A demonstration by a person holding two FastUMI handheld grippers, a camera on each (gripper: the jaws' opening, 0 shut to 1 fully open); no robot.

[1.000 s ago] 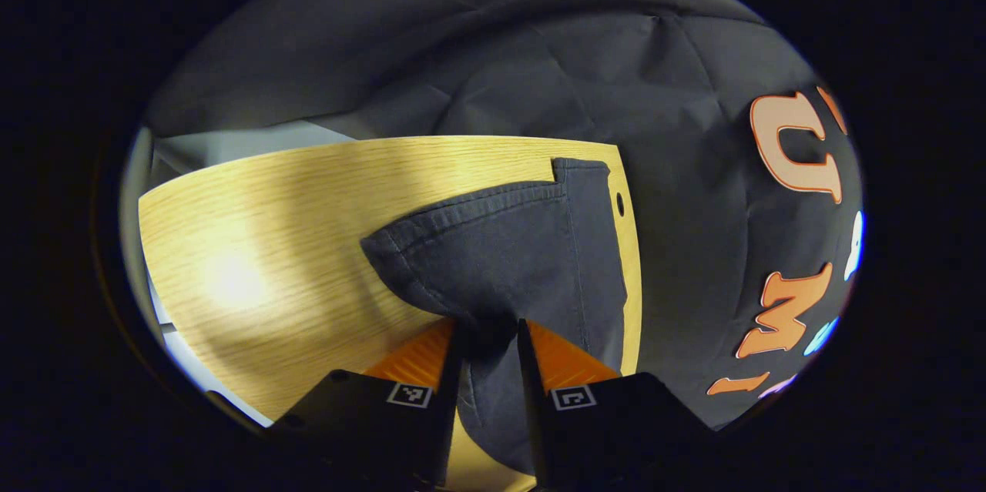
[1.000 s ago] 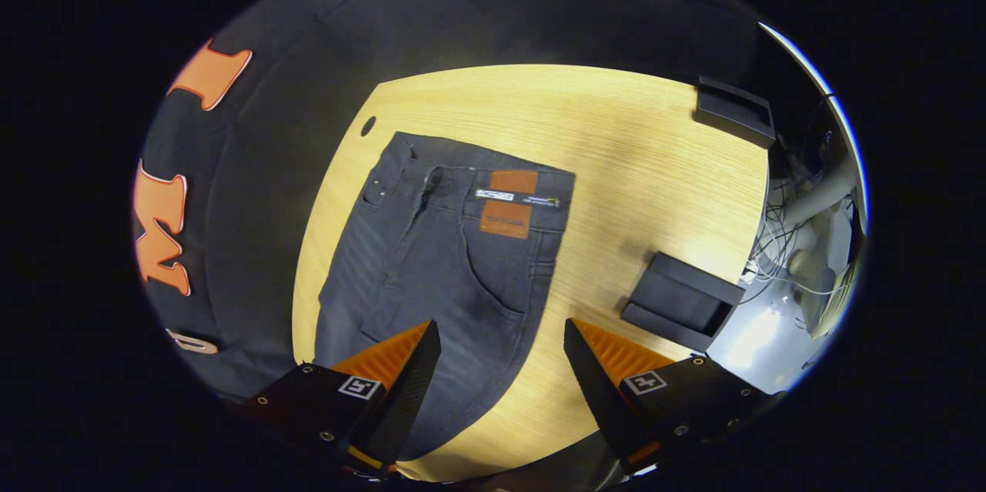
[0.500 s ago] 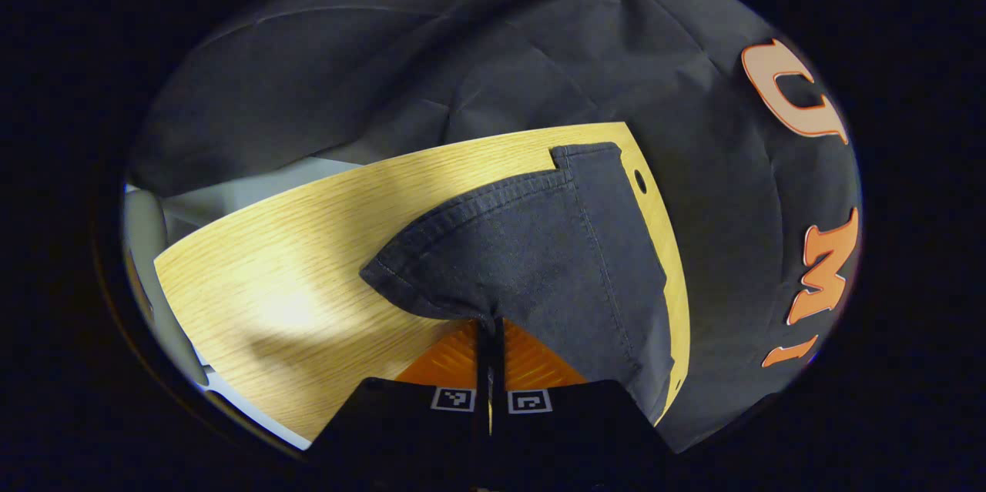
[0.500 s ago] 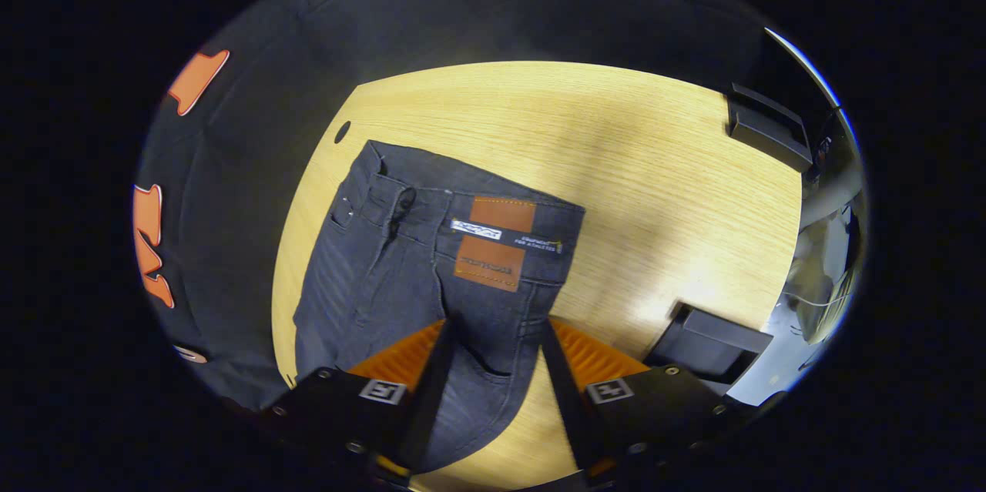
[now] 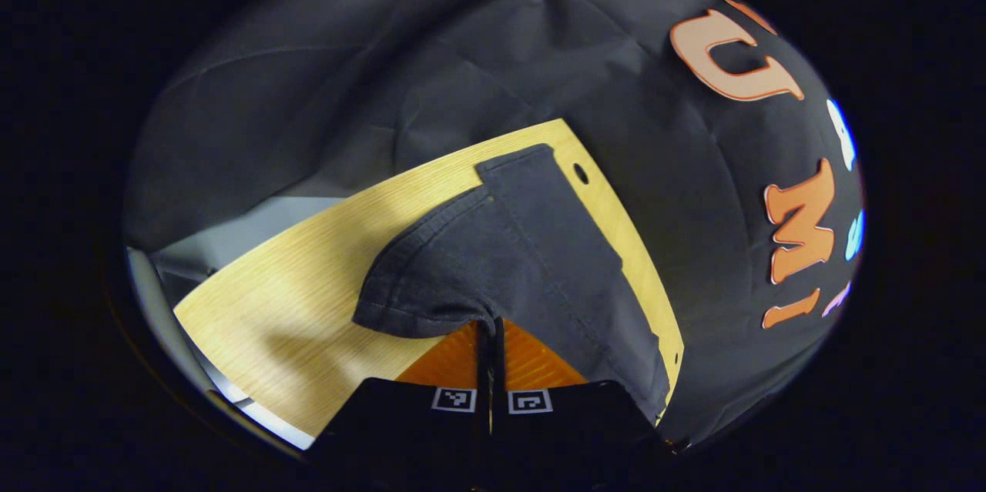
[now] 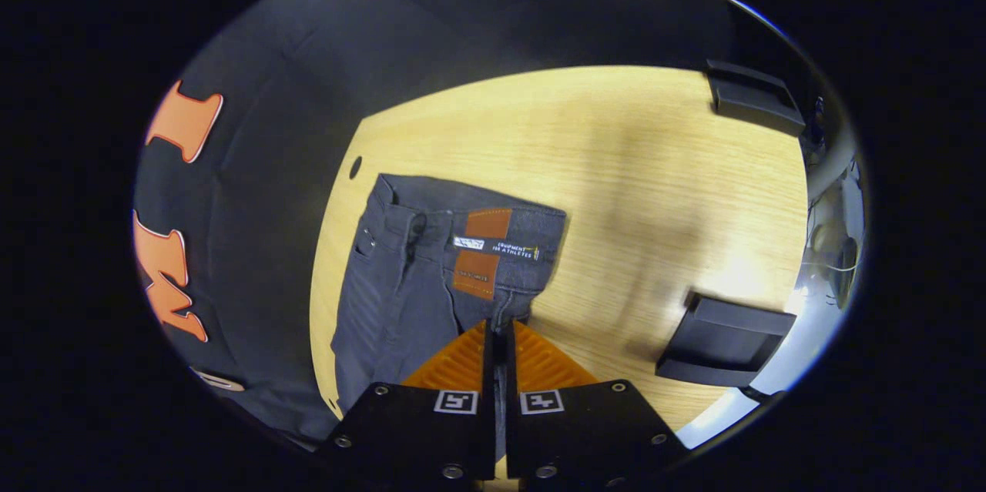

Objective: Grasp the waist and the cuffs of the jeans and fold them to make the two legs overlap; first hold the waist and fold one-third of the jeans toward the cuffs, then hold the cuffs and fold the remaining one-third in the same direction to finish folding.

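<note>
1. Left gripper view: rides low and close above the wooden table (image 5: 300, 276), looking forward along its own fingers over the jeans (image 5: 531, 246) toward the booth wall.
2. Right gripper view: sits higher, angled down on the jeans (image 6: 408, 276) waist end and the table (image 6: 639, 169).
3. Shared: both views take in the jeans, the tabletop and its edge hole (image 5: 580, 173) (image 6: 355, 167).

No legible txt; jeans (image 6: 416, 276) tag print too small/blurred to read.
</note>
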